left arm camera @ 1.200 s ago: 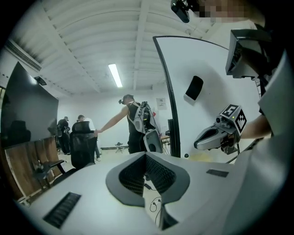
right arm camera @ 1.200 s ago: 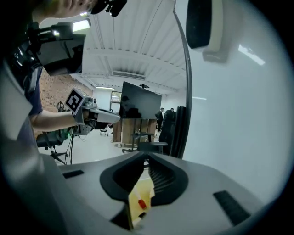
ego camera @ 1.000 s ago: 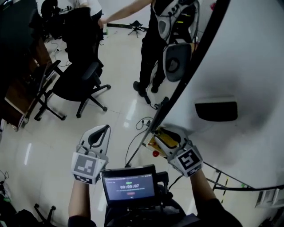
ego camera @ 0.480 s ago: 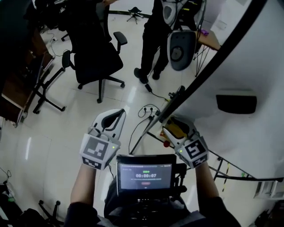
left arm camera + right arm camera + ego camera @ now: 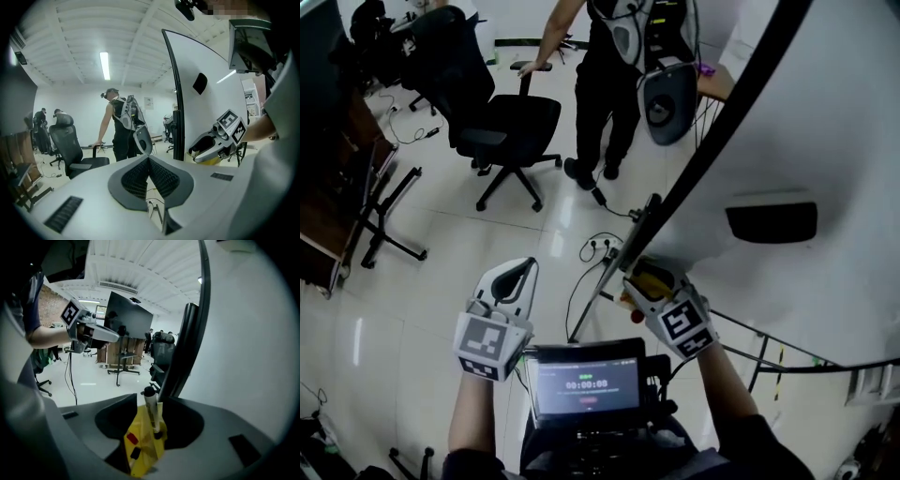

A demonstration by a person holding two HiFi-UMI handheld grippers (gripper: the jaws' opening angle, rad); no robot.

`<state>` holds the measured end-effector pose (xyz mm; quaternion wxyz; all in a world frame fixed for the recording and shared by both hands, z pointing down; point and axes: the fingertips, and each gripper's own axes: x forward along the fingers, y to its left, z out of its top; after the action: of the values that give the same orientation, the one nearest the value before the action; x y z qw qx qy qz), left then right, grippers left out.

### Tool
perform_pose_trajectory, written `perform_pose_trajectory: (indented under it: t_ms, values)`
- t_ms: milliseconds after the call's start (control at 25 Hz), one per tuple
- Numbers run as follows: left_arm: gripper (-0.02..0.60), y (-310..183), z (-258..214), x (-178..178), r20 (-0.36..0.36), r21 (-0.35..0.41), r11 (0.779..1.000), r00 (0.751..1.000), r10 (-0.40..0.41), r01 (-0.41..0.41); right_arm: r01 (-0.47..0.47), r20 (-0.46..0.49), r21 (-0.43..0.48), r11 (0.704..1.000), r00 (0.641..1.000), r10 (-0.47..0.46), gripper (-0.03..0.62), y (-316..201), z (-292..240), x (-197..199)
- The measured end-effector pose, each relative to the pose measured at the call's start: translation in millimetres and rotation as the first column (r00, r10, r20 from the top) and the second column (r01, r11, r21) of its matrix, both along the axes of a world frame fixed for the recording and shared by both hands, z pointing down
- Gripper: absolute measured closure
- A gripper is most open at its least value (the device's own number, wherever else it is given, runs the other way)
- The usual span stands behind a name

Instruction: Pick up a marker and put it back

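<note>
**Gripper status: left pressed together, right spread around the marker**

1. Left gripper (image 5: 149, 160): the jaws are pressed together at the tips. Nothing sits between the pads. The gripper is held over the floor (image 5: 441, 253), left of the screen (image 5: 586, 384) mounted in front of the person's chest, and apart from the whiteboard (image 5: 834, 122). A chair (image 5: 502, 127) and a standing person (image 5: 605, 84) are on the floor beyond it.

2. Right gripper (image 5: 639, 277): it is held right of the screen and points at the lower edge of the whiteboard, just beside the board's black frame (image 5: 712, 141). The jaws stand wide apart and have just been closing a little.

3. Between the right jaws: a yellow holder (image 5: 140, 446) with the marker (image 5: 151, 414) in it. The marker has a white barrel and stands nearly upright, black cap at the top, against the front of the holder. Dark gaps show on both sides of the holder, and neither pad presses on the marker.

4. Whiteboard face: an eraser (image 5: 772, 222) sits on it, further right and well apart from the right gripper.
</note>
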<state>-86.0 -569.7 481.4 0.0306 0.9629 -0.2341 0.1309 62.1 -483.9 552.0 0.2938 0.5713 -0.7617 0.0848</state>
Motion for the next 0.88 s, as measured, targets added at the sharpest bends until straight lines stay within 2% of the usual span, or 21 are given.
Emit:
perform_pose_trajectory:
  t_ms: [200,520,640,880]
  values:
    - [0.581,2,-2,2,-0.005,0.000,1.000,1.000,-0.004,0.004,0.014,0.006,-0.007,1.000,1.000,-0.014,0.416,2,1,-3]
    - [0.581,0,-14,-3,-0.020,0.007,1.000,1.000,-0.019,0.019,0.007,-0.025,0.018,1.000,1.000,-0.006,0.505,3,-7,-4]
    - [0.581,0,-16,-3,-0.020,0.014,1.000,1.000,-0.019,0.019,0.017,-0.021,0.016,1.000,1.000,-0.017,0.505,4,-10,-4]
    - [0.581,-2,-21,0,-0.036,0.028,0.999,0.999,-0.015,0.016,0.027,-0.035,0.113,0.993,0.999,-0.024,0.505,3,-47,-12]
